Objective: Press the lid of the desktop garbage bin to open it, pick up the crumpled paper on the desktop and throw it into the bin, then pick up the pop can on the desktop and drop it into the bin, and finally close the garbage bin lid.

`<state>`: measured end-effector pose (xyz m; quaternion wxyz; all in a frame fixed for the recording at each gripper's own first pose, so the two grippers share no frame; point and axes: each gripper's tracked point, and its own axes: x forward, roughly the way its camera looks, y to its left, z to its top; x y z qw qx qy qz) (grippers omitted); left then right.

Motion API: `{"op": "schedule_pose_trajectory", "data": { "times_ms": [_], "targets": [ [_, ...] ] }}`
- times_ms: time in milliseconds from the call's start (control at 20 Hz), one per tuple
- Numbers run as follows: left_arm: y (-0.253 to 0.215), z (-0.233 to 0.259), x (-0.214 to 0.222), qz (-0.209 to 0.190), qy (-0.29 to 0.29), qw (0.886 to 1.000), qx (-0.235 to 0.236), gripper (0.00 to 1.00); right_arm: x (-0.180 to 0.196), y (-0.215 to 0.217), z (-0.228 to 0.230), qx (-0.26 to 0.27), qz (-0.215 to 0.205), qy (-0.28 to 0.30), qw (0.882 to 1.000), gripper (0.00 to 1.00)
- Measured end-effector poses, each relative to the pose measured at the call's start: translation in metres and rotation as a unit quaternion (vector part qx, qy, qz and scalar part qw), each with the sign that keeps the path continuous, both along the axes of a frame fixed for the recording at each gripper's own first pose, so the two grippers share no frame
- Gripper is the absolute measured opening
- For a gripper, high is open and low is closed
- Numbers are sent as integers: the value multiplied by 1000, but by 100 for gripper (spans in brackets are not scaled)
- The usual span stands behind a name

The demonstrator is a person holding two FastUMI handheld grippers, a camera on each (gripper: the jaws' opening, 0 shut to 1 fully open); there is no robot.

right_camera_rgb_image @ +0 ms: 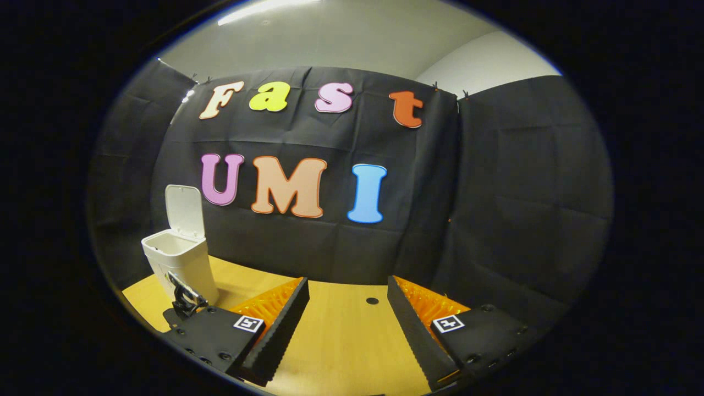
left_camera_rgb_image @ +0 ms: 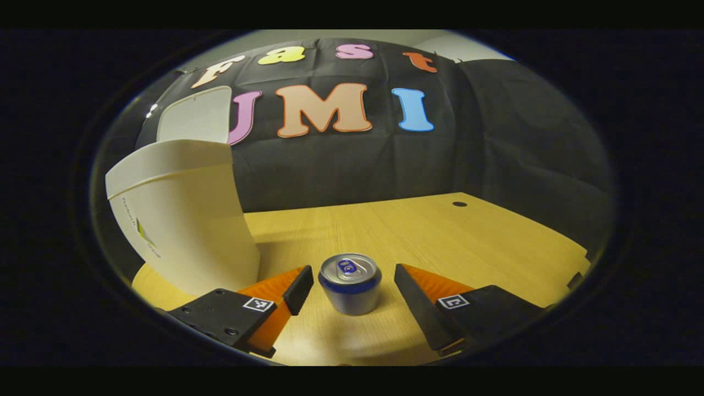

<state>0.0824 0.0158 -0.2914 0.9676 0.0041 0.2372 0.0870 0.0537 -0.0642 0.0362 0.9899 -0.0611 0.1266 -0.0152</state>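
Note:
A silver pop can (left_camera_rgb_image: 350, 282) with a blue rim stands upright on the wooden desktop (left_camera_rgb_image: 440, 236). My left gripper (left_camera_rgb_image: 352, 286) is open with a finger on each side of the can and a gap to both. The white garbage bin (left_camera_rgb_image: 184, 214) stands close on the left in the left gripper view, its lid (left_camera_rgb_image: 195, 114) raised. In the right gripper view the same bin (right_camera_rgb_image: 181, 264) is far off at the left with its lid (right_camera_rgb_image: 184, 212) up and its mouth uncovered. My right gripper (right_camera_rgb_image: 347, 300) hangs open above the desk with nothing between its fingers.
Black cloth walls close the booth behind and to the right. A small round hole (left_camera_rgb_image: 459, 204) marks the desk near its far edge. A dark piece of the other gripper (right_camera_rgb_image: 184, 297) pokes up beside the bin in the right gripper view.

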Motion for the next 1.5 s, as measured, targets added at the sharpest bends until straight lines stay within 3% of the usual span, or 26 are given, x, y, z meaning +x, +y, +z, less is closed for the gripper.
{"op": "schedule_pose_trajectory", "data": {
  "times_ms": [100, 250, 300, 350, 400, 600, 750, 950, 1100, 1200, 1350, 1500],
  "targets": [
    [1, -16, 4, -1, 22, 1000, 1, 93, -9, -9, -2, 15, -16, 2, 1000, 95],
    [0, -37, 8, 4, 45, 999, -18, 93, -13, -21, 2, 34, -31, 0, 999, 95],
    [-1, -43, 7, 7, 53, 998, -23, 89, -13, -25, 4, 35, -36, -4, 999, 95],
    [1, -43, 4, 14, 61, 998, -27, 94, -13, -27, 6, 37, -39, -8, 999, 95],
    [1, -41, 5, 12, 53, 998, -27, 78, -14, -29, 10, 39, -41, -13, 998, 96],
    [-2, -30, 3, 8, 54, 998, -25, 76, -12, -29, 8, 38, -43, -16, 998, 95],
    [6, 27, -5, -8, 23, 999, -30, 77, -10, -25, 0, 37, -37, -10, 999, 95],
    [24, 173, 9, -53, -85, 993, -66, 76, -3, -4, -21, 75, -7, 2, 997, 95],
    [75, 261, 14, -49, -130, 988, -67, 75, 2, 16, -44, 129, 16, 17, 991, 95],
    [128, 293, 15, -18, -142, 988, -60, 75, 1, 24, -55, 155, 21, 23, 987, 95],
    [208, 295, 11, 40, -125, 991, -33, 75, -5, 21, -66, 174, 9, 27, 984, 95],
    [250, 266, 10, 65, -88, 994, -28, 75, -11, 8, -64, 180, -14, 21, 983, 95]
  ]
}}
